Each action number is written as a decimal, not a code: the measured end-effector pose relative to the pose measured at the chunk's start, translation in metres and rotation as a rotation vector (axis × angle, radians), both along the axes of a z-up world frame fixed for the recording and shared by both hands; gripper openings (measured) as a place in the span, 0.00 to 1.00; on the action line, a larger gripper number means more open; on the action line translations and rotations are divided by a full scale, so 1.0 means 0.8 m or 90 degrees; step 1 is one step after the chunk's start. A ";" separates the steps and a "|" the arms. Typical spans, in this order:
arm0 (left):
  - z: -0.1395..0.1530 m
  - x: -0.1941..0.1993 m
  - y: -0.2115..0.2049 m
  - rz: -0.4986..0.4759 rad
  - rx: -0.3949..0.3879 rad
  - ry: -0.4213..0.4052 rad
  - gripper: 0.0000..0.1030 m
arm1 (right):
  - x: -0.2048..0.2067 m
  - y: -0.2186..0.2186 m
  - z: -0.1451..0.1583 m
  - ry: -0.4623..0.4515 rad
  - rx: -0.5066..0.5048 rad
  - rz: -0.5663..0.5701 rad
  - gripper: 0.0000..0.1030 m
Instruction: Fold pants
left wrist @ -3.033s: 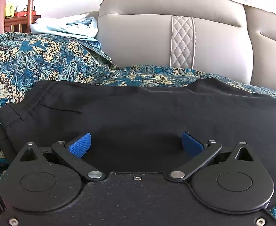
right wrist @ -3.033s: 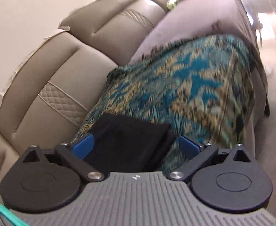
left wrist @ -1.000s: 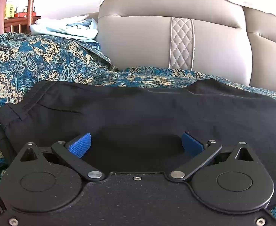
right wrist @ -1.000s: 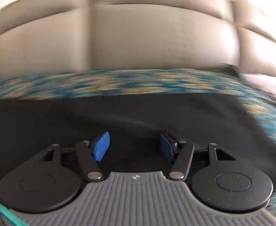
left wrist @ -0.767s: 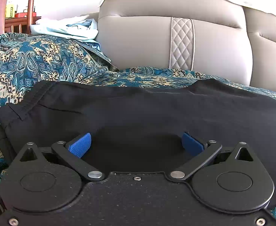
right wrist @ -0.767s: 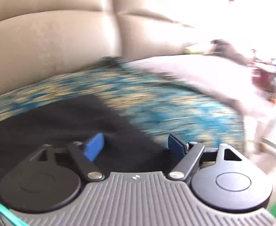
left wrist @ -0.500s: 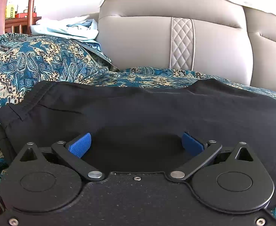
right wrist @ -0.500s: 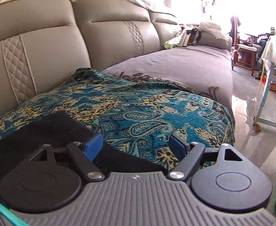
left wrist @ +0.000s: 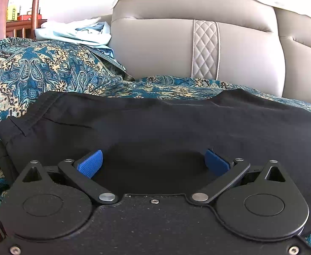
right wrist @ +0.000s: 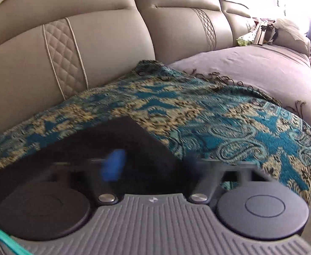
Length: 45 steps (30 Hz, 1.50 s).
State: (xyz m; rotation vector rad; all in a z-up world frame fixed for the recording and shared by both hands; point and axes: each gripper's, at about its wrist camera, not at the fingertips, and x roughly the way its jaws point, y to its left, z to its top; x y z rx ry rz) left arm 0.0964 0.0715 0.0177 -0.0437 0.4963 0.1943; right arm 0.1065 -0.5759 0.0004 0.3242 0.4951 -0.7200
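Black pants (left wrist: pixel 176 123) lie flat across a teal paisley throw (left wrist: pixel 49 70) on the sofa seat, waistband at the left. My left gripper (left wrist: pixel 153 161) hovers low over the near edge of the pants, jaws wide open, nothing pinched between them. In the right wrist view the far end of the pants (right wrist: pixel 121 140) comes to a corner on the throw (right wrist: pixel 229 127). My right gripper (right wrist: pixel 151 163) sits at that corner, its jaws closing and smeared by motion. The black cloth lies between the blue pads (right wrist: pixel 113 165), which still stand apart.
The grey leather sofa back (left wrist: pixel 166 48) rises just behind the pants. A pale blue garment (left wrist: pixel 76 31) is heaped on the left armrest. To the right lies a grey cushion (right wrist: pixel 251 68), with clutter beyond it. The throw's front edge drops off at the right.
The right gripper swung along the pants to the leg-end corner and levelled out; its jaws, wide half a second ago, now blur inward. The left gripper and the pants under it have not moved.
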 end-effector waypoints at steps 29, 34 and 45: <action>0.000 -0.001 -0.001 0.003 -0.001 -0.002 1.00 | 0.016 0.016 0.051 0.025 -0.075 0.119 0.80; 0.000 -0.001 -0.002 0.004 -0.001 -0.002 1.00 | 0.052 -0.013 0.019 0.088 -0.046 0.163 0.88; -0.001 -0.001 -0.003 0.007 -0.001 -0.004 1.00 | 0.061 -0.001 0.017 0.076 -0.030 0.199 0.07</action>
